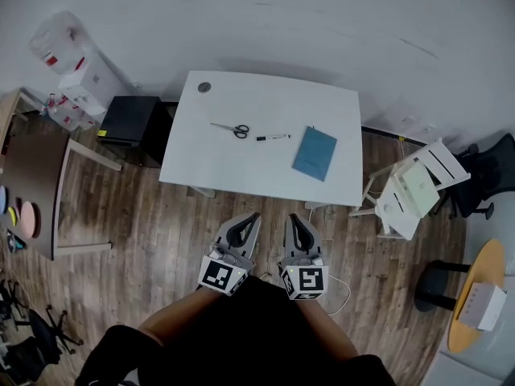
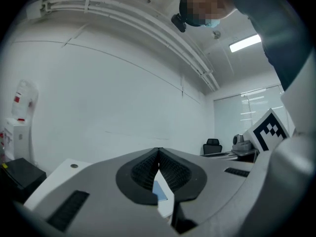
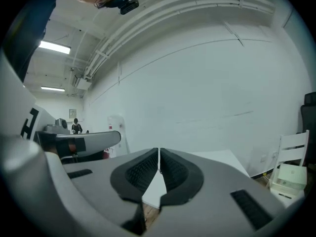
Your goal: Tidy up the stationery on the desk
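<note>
On the white desk (image 1: 241,103) lie a pair of scissors (image 1: 232,129), a black marker pen (image 1: 273,137) and a blue notebook (image 1: 315,153). A small round grey object (image 1: 203,88) sits near the desk's far left corner. My left gripper (image 1: 251,217) and right gripper (image 1: 294,218) hover side by side over the wooden floor, short of the desk's near edge. Both are shut with nothing between the jaws. In the left gripper view the gripper (image 2: 158,154) points at the desk, and a sliver of the blue notebook (image 2: 159,190) shows below its tips. The right gripper (image 3: 159,154) faces the desk (image 3: 222,158) too.
A black cabinet (image 1: 129,121) stands left of the desk, with a wooden table (image 1: 32,175) further left. A white chair (image 1: 410,187) stands at the desk's right, a black office chair (image 1: 491,175) and a round yellow table (image 1: 479,296) beyond it.
</note>
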